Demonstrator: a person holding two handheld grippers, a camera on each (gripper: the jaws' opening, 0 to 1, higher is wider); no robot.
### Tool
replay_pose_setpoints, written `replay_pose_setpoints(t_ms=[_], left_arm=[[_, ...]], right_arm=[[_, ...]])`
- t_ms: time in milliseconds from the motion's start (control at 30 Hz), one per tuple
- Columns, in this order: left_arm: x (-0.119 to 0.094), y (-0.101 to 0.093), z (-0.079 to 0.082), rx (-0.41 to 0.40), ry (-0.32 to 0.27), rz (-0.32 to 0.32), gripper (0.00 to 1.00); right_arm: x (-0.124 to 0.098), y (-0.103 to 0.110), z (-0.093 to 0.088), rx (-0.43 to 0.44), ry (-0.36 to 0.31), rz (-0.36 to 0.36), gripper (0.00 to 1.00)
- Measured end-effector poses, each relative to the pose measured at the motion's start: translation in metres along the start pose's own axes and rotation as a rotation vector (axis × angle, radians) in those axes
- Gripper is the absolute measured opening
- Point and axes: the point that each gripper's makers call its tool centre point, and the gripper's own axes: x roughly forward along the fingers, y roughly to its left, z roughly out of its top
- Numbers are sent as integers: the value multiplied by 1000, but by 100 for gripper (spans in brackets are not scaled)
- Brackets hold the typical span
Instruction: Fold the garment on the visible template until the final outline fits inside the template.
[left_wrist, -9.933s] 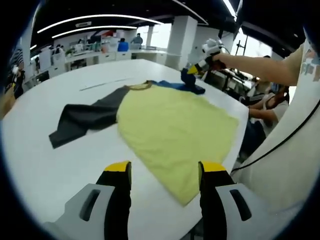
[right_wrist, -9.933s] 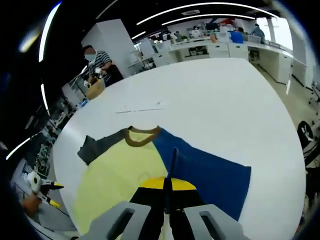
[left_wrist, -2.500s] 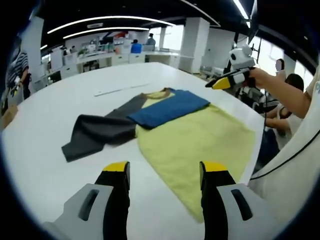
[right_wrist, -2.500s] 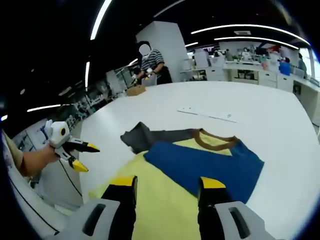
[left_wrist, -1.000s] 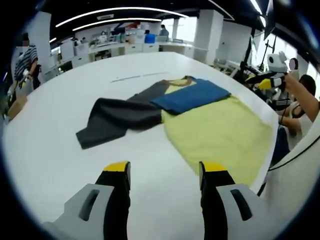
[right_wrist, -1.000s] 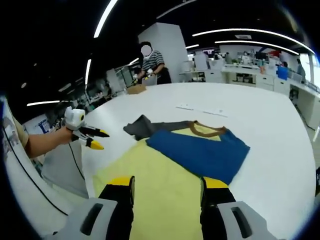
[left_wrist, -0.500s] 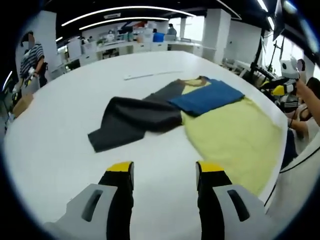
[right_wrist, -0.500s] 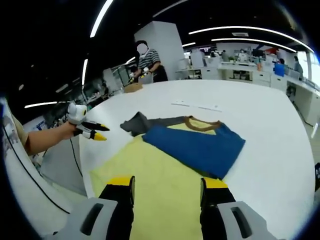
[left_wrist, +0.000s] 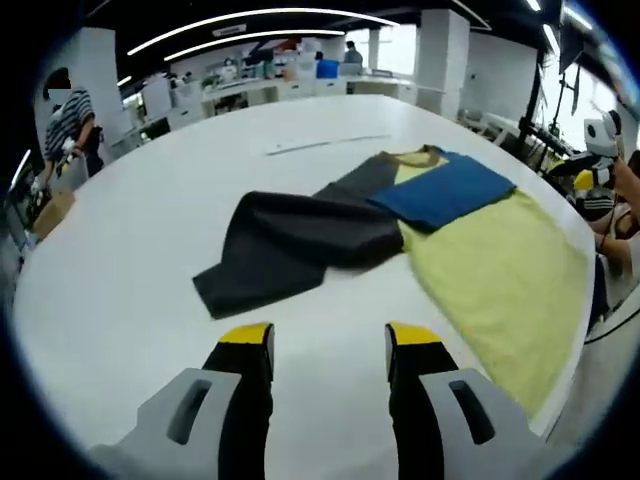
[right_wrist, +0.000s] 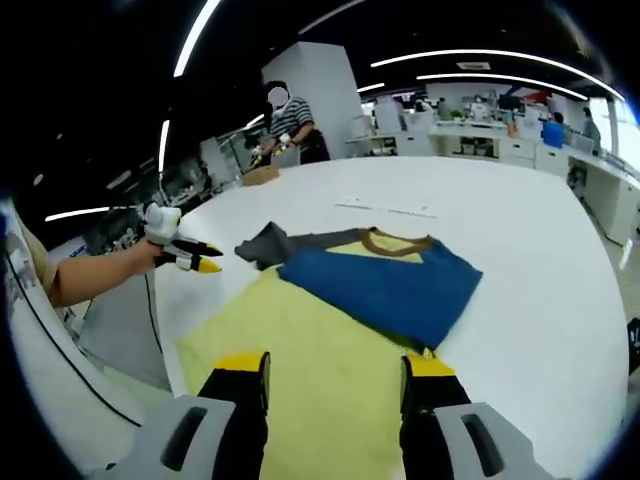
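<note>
Garment (left_wrist: 470, 250) lies flat on the big white table (left_wrist: 120, 300), a shirt with a yellow body, one blue sleeve (left_wrist: 447, 190) folded over the chest and one dark grey sleeve (left_wrist: 290, 240) spread out to the side. It has a brown collar (right_wrist: 394, 241) at the top. A pale strip (left_wrist: 325, 144) lies on the table past the collar; no clear template outline can be made out.

The shirt looks soft, thin and light. It will bend and droop when lifted, and it may slide on the smooth table. A pinch at an edge or a corner should work best, like the loose end of the grey sleeve, since the middle would just bunch up.

The left gripper (left_wrist: 325, 340) hangs over bare table near the grey sleeve, its jaws apart and holding nothing. The right gripper (right_wrist: 335, 368) hangs over the yellow part, jaws apart and holding nothing too.

The grey sleeve likely needs folding in next, as the blue one is done.
</note>
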Motion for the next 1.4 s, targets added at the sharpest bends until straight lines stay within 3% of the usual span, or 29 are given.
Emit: replay_pose_setpoints(t_ms=[467, 767, 1133, 1400], left_arm=[[12, 32, 6, -8, 1, 79, 33], [26, 33, 12, 49, 22, 81, 25], [43, 36, 10, 161, 90, 84, 18], [49, 41, 11, 189, 107, 80, 12]], right_arm=[[-2, -6, -4, 11, 7, -13, 48], [-4, -9, -5, 16, 11, -22, 47], [-6, -14, -7, 24, 18, -35, 46], [-6, -18, -8, 32, 23, -44, 45]])
